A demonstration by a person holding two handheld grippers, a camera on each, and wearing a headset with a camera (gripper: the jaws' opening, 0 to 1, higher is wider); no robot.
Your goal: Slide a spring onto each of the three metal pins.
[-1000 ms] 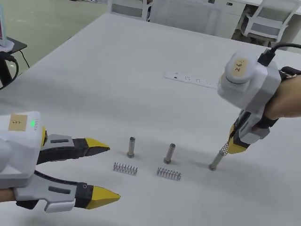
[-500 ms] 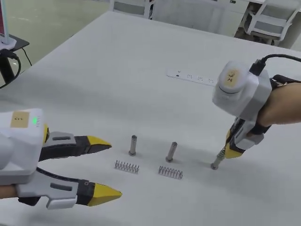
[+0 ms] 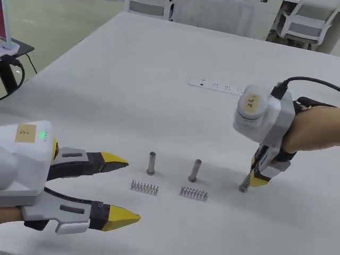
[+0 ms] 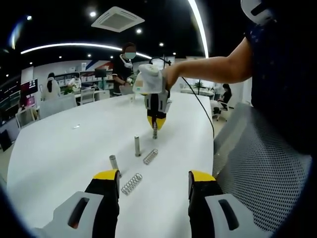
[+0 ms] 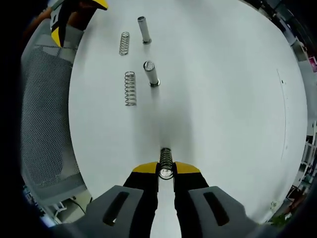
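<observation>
Three metal pins stand on the white table (image 3: 133,95). The left pin (image 3: 151,163) and the middle pin (image 3: 195,170) are bare, and a loose spring lies in front of each, one (image 3: 144,187) by the left pin and one (image 3: 193,193) by the middle pin. The right pin (image 3: 245,184) carries a spring (image 5: 166,158) around it. My right gripper (image 3: 258,178) points down over that pin, shut on the spring near the pin's top (image 5: 166,173). At the near left, my left gripper (image 3: 125,188) hovers open and holds nothing.
A white power strip (image 3: 217,87) lies further back on the table. Chairs (image 3: 300,26) stand past the far edge. A mesh chair back (image 4: 257,163) is close on the near side. People stand in the background of the left gripper view.
My right gripper has come down along the right pin with the spring, which now sits lower on the pin. My left gripper has barely moved.
</observation>
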